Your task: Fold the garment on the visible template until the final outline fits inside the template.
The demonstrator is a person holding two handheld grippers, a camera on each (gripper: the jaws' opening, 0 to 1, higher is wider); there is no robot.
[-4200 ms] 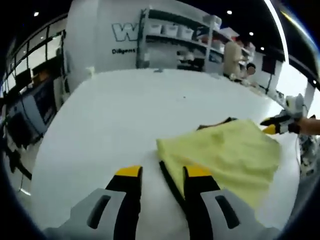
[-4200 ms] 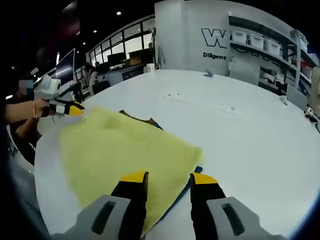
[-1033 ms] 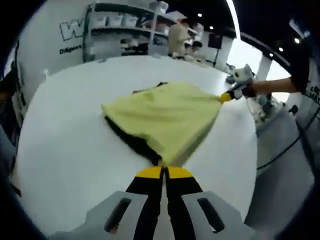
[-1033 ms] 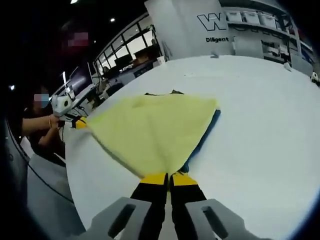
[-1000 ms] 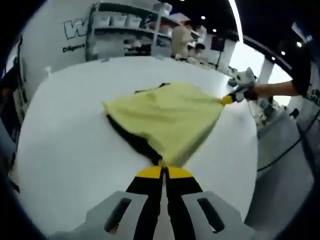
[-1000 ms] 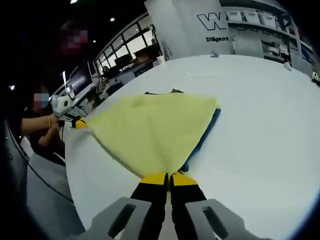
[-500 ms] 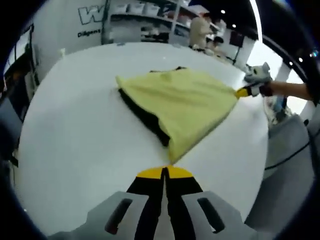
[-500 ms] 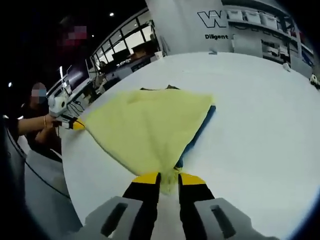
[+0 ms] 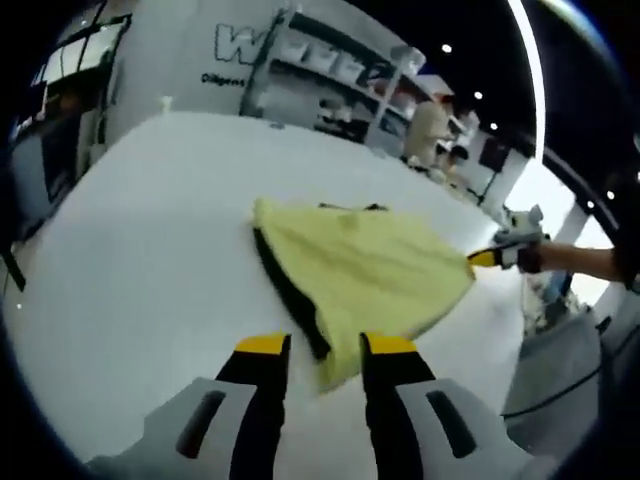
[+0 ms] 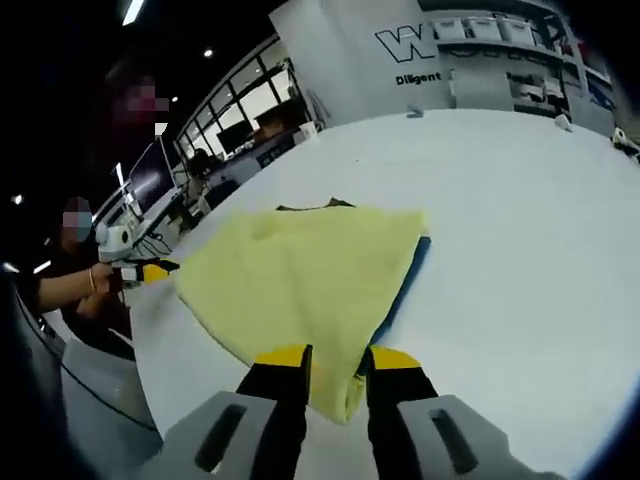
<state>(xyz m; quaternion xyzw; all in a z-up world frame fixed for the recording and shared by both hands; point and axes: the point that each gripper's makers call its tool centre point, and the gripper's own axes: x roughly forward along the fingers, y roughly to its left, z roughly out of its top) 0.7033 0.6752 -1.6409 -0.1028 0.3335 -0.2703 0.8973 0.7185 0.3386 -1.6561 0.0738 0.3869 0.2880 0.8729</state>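
- My left tool [image 9: 325,348] is open, a corner of the yellow cloth [image 9: 365,270] between its jaws, unpinched.
- My right tool [image 10: 335,360] is likewise open over another corner.
- The cloth lies mid-frame on the white surface [image 9: 140,230].

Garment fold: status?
Left gripper open, right gripper open, each astride a corner. Yellow garment lies flat on white table, dark template edge showing beneath. Nothing in the way.

This looks like a lab or demonstration hall with dark ceilings and spot lights. Ahead of the left hand-held gripper [image 9: 324,348], past a broad white counter [image 9: 150,230], stand shelves of storage bins [image 9: 330,70] beside a lettered wall [image 9: 225,50]. Glass-walled offices with monitors [image 10: 225,120] lie ahead-left of the right hand-held gripper [image 10: 338,362].
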